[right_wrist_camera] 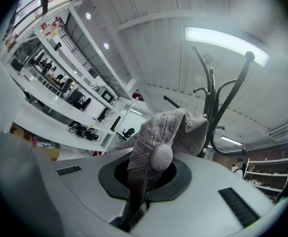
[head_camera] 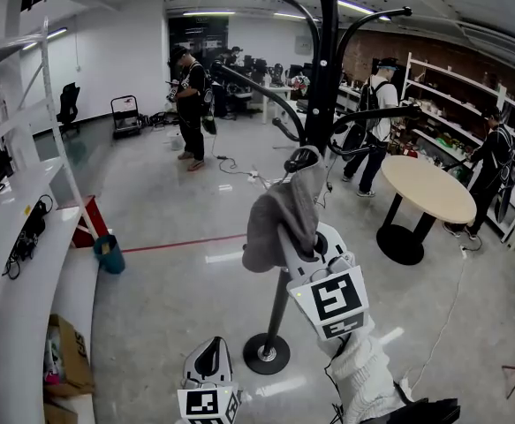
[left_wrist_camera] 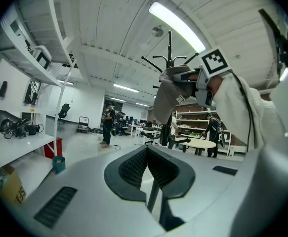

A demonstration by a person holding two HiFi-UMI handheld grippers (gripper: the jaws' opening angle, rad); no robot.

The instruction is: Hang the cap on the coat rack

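Observation:
A grey knitted cap (head_camera: 280, 219) with a pompom (right_wrist_camera: 161, 157) hangs from my right gripper (head_camera: 303, 160), which is shut on its fabric and raised against the black coat rack (head_camera: 326, 51). In the right gripper view the cap (right_wrist_camera: 159, 132) drapes over the jaws, with the rack's curved hooks (right_wrist_camera: 226, 90) just behind it. The cap's top edge lies close to a lower hook (head_camera: 363, 115); whether it touches is unclear. My left gripper (head_camera: 208, 358) is held low near the rack's round base (head_camera: 267, 353), shut and empty. From the left gripper view the cap (left_wrist_camera: 171, 95) shows high up.
A round wooden table (head_camera: 427, 188) stands to the right of the rack. White shelving (head_camera: 14, 237) runs along the left with a cardboard box (head_camera: 65, 353) and a blue bin (head_camera: 109, 253). Several people stand further back, one (head_camera: 191, 104) near the centre.

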